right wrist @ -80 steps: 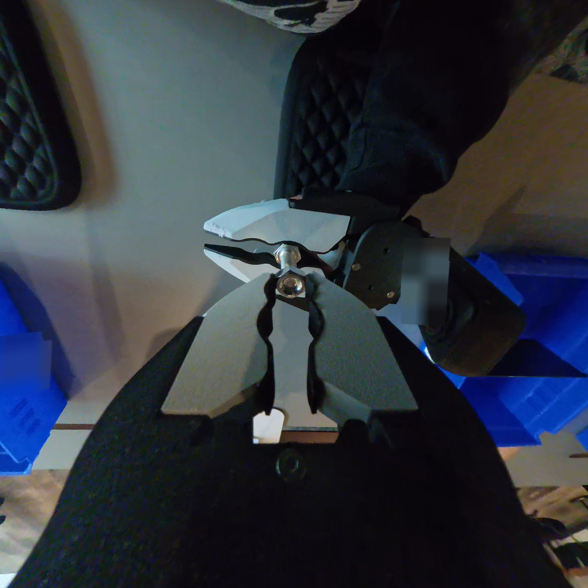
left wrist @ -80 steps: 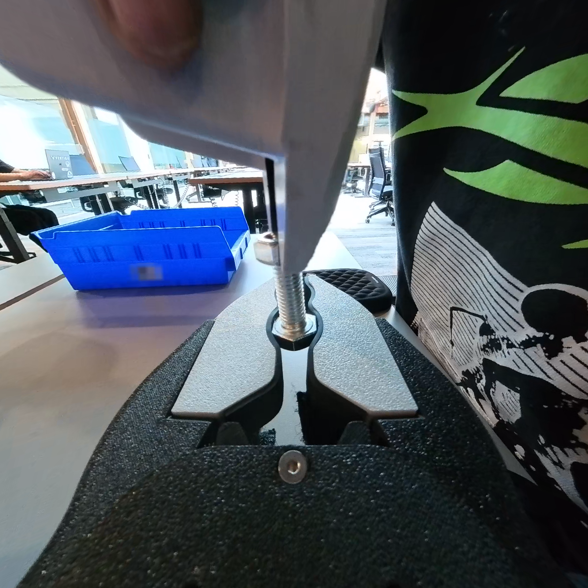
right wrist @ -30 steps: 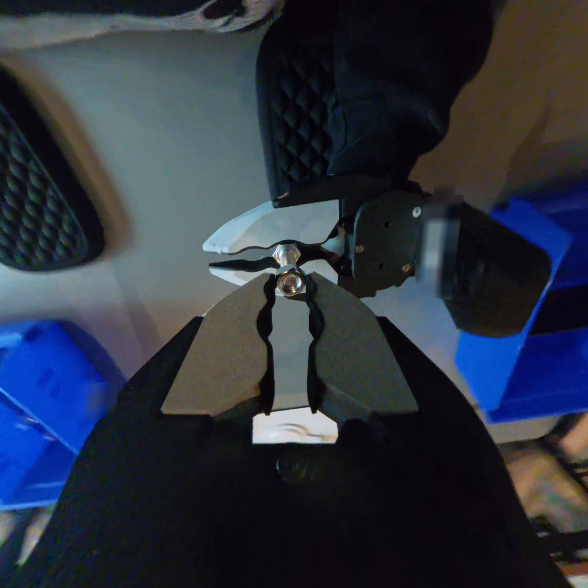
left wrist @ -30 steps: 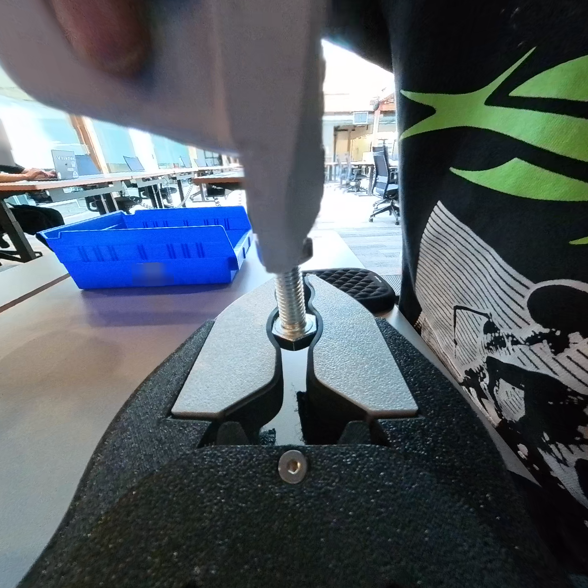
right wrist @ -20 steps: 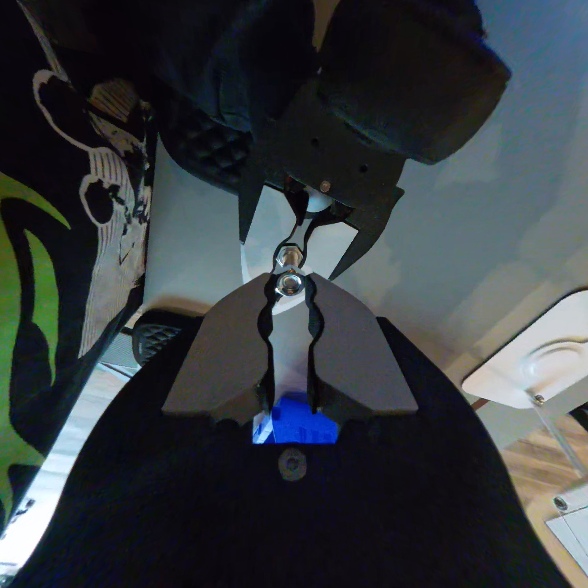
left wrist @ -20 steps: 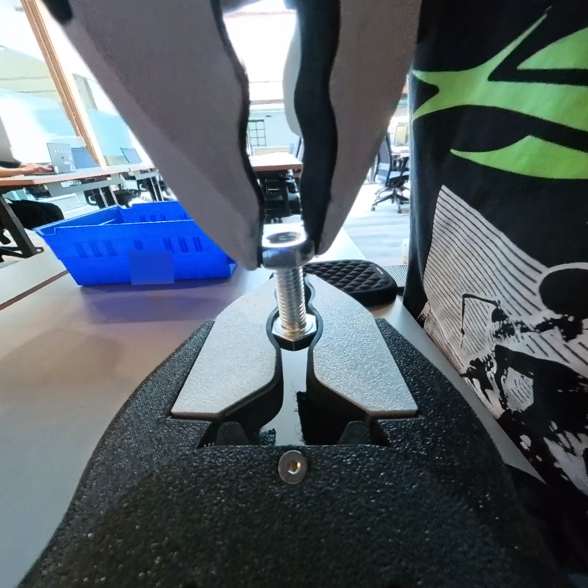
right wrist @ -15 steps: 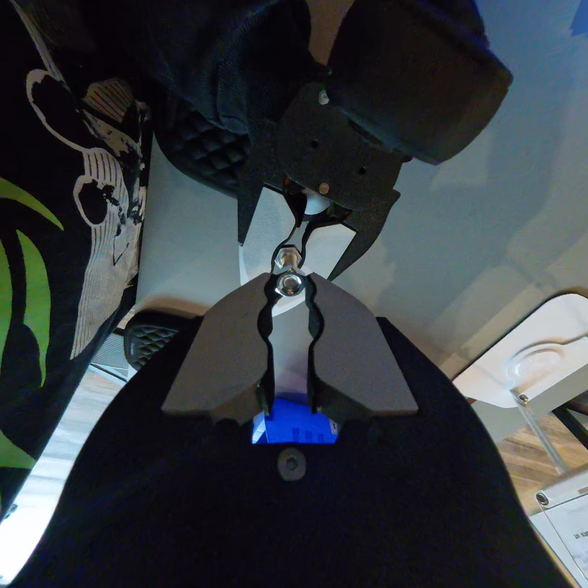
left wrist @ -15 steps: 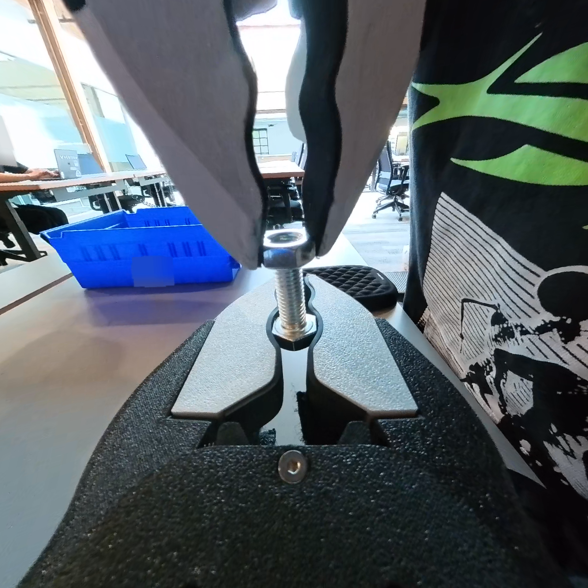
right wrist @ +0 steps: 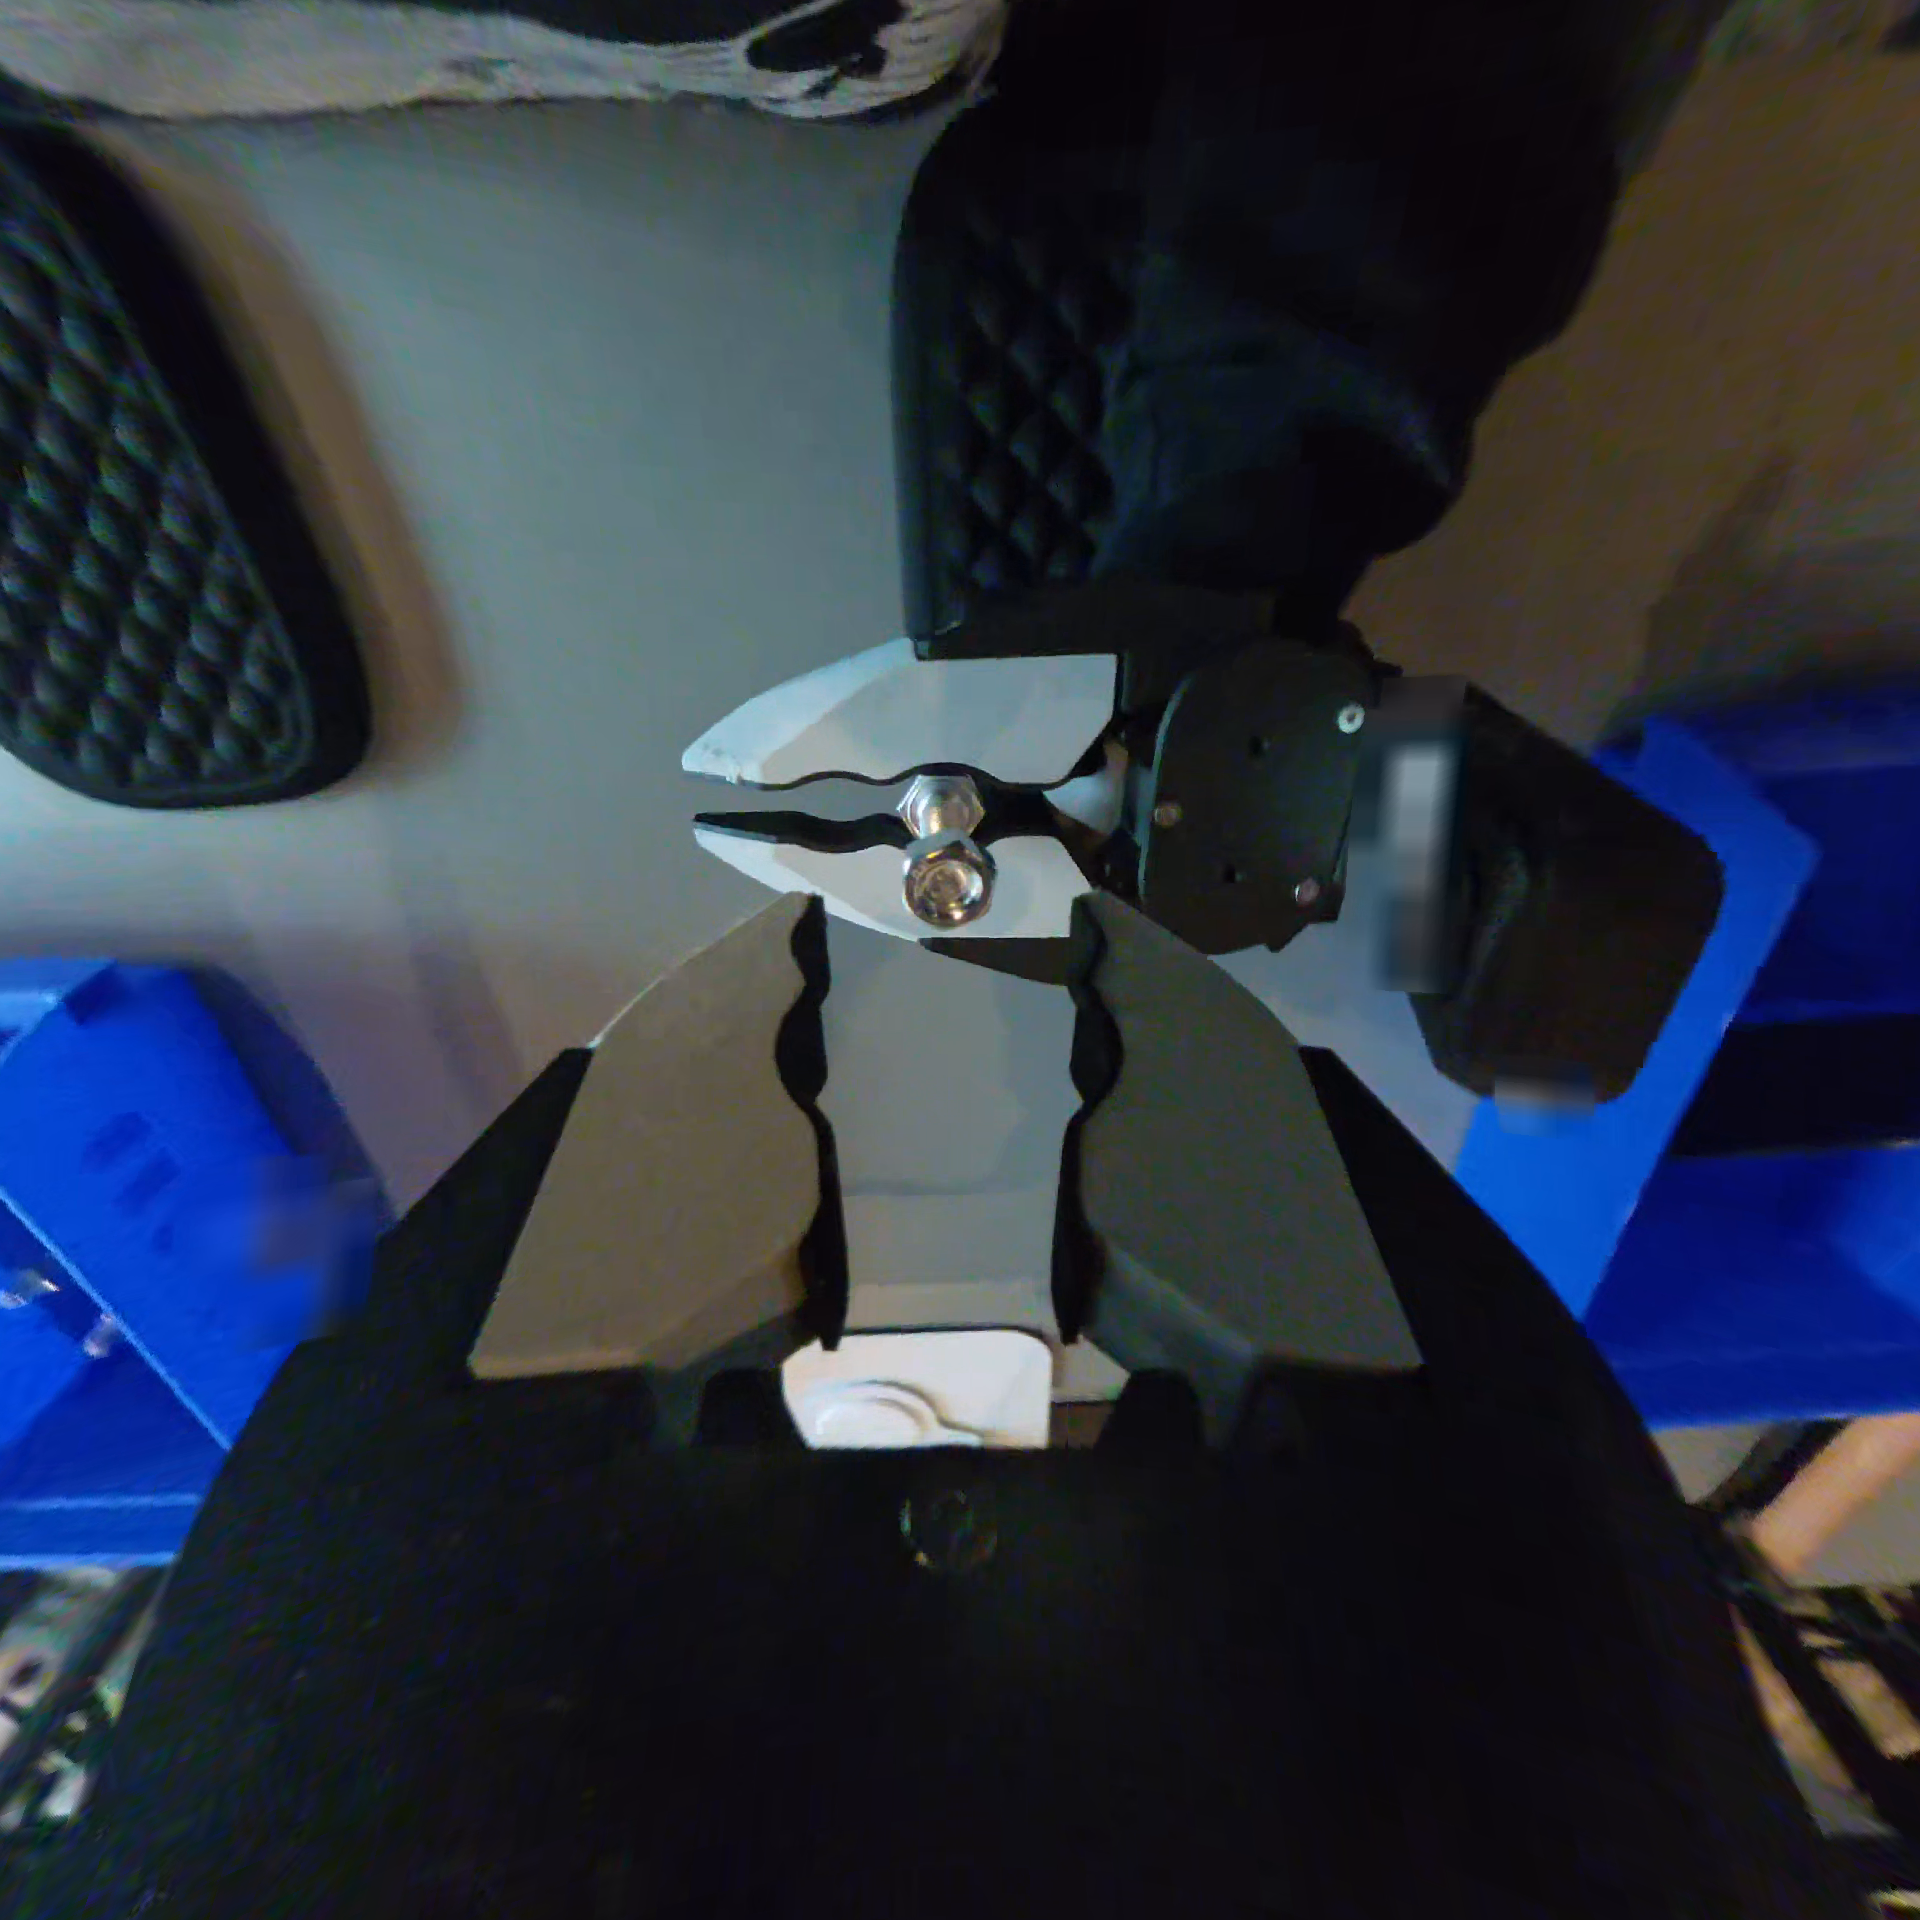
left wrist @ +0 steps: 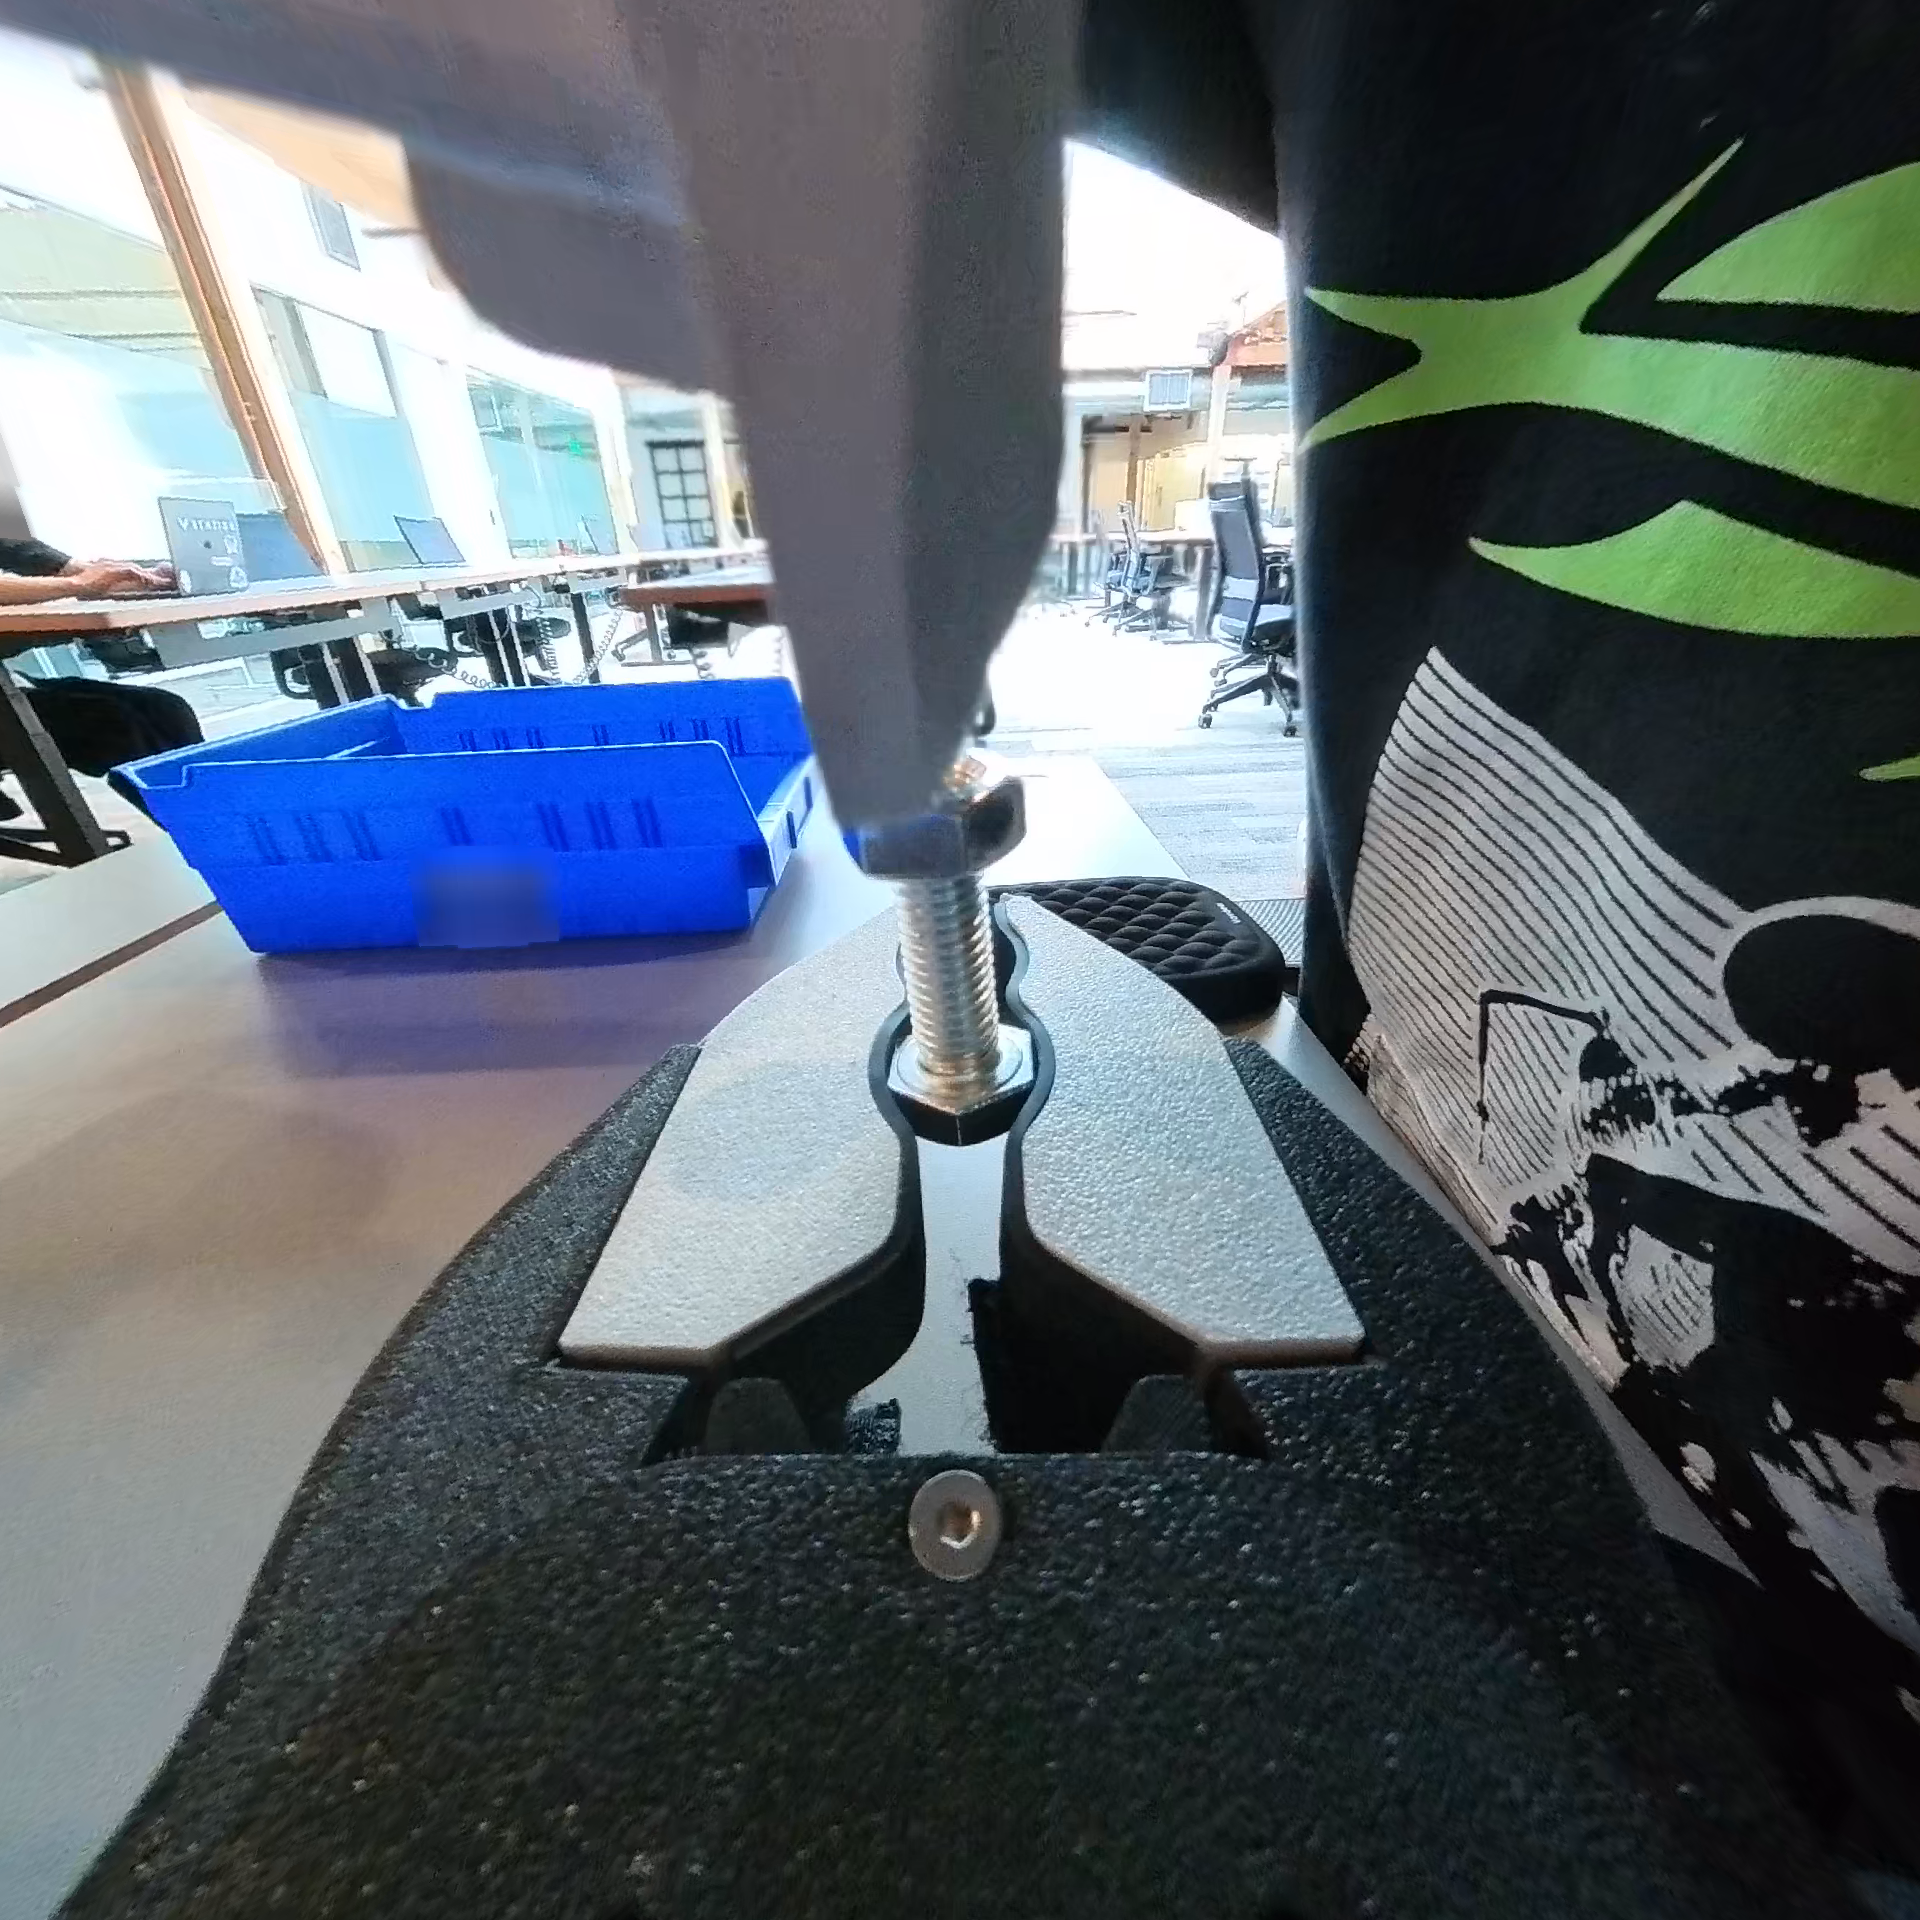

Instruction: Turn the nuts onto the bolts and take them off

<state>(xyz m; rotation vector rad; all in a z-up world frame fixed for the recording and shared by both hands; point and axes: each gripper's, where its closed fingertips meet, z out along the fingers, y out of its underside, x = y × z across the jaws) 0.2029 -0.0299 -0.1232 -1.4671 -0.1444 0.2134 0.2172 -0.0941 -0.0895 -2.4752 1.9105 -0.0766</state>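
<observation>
Left tool [left wrist: 961, 1049] grips one bolt [left wrist: 948, 987], one nut [left wrist: 940, 831].

Blue plastic bin [left wrist: 468, 831] on the grey table [left wrist: 208, 1195], a blurred patch on its front wall; black quilted pad [left wrist: 1143, 935] behind on the table edge; person's black shirt [left wrist: 1610, 727] with green and white print close on the right; rows of desks [left wrist: 343, 603], laptop [left wrist: 203, 545] and office chairs [left wrist: 1247, 623] farther back by the windows; more blue bins [right wrist: 1714, 1195] and a second quilted pad [right wrist: 135, 582] in the right wrist view.
</observation>
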